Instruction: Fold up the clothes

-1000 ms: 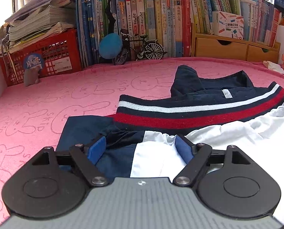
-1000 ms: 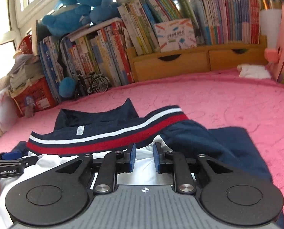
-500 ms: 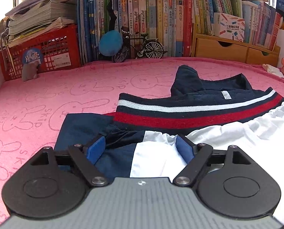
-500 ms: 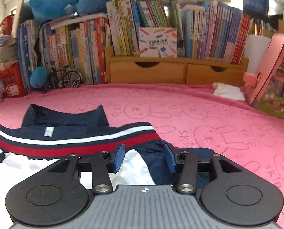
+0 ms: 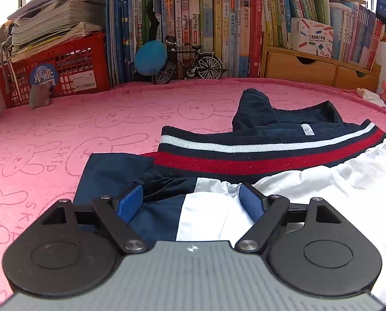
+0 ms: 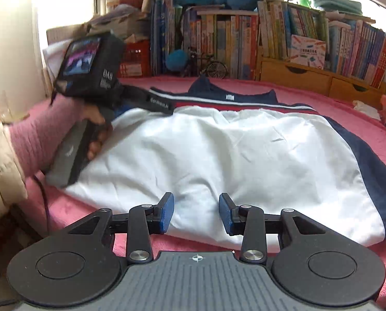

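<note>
A white and navy jacket (image 6: 219, 150) with a red and white striped band (image 5: 257, 155) lies flat on the pink cloth. My left gripper (image 5: 191, 202) is open, its blue pads (image 5: 130, 202) low over the jacket's left part where navy meets white. In the right wrist view the left gripper's body (image 6: 89, 59) sits at the jacket's left edge, held by a hand in a pink sleeve. My right gripper (image 6: 197, 213) is open and empty, at the jacket's near hem.
The pink rabbit-print cloth (image 5: 63, 134) covers the surface. At the back stand rows of books (image 5: 206, 26), a red crate (image 5: 63, 70) with papers, a model bicycle (image 5: 190, 62), a blue ball (image 5: 150, 57) and wooden drawers (image 5: 309, 70).
My right gripper opened, let go of the jacket and pulled back to its near hem. My left gripper stayed open in place over the jacket's left part.
</note>
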`<state>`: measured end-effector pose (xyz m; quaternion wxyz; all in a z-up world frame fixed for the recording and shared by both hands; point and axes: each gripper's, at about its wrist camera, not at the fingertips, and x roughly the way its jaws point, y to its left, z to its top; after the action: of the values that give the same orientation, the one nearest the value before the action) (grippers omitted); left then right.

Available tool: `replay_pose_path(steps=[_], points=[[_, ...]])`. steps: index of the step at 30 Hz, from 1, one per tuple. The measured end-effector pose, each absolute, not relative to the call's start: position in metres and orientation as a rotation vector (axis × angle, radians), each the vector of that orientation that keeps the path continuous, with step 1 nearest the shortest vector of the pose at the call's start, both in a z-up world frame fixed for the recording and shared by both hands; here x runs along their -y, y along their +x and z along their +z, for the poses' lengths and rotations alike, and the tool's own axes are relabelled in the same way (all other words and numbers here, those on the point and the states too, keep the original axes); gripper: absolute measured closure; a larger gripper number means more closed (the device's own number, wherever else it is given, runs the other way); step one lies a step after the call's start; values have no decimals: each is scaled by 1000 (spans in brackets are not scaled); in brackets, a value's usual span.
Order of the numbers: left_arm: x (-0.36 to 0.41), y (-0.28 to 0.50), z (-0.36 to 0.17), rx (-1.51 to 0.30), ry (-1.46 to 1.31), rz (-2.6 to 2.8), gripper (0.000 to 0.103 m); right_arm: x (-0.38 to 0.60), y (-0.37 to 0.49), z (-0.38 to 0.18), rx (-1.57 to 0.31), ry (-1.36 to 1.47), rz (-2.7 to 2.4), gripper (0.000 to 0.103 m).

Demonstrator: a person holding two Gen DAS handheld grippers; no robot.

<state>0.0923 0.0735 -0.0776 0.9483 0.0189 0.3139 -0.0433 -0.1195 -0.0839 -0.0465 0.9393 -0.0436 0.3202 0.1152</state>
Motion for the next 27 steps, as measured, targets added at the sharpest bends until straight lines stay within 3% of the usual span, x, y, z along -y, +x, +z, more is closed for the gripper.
replay_pose_path(steps=[4, 7, 10, 16, 20, 27], points=[[-74, 87, -72, -615, 38, -77, 21, 86, -118, -55, -644, -44, 214, 63], [-72, 63, -48, -572, 12, -127, 43, 88, -118, -57, -636, -30, 209, 63], [-64, 24, -11, -535, -49, -315, 43, 87, -118, -58, -631, -27, 201, 64], [-16, -13, -11, -783, -22, -634, 41, 86, -120, -58, -627, -18, 191, 64], [1, 1, -39, -942, -7, -555, 58, 88, -121, -59, -626, -13, 191, 64], [12, 24, -51, -995, 14, -484, 60, 90, -121, -59, -625, -3, 191, 64]])
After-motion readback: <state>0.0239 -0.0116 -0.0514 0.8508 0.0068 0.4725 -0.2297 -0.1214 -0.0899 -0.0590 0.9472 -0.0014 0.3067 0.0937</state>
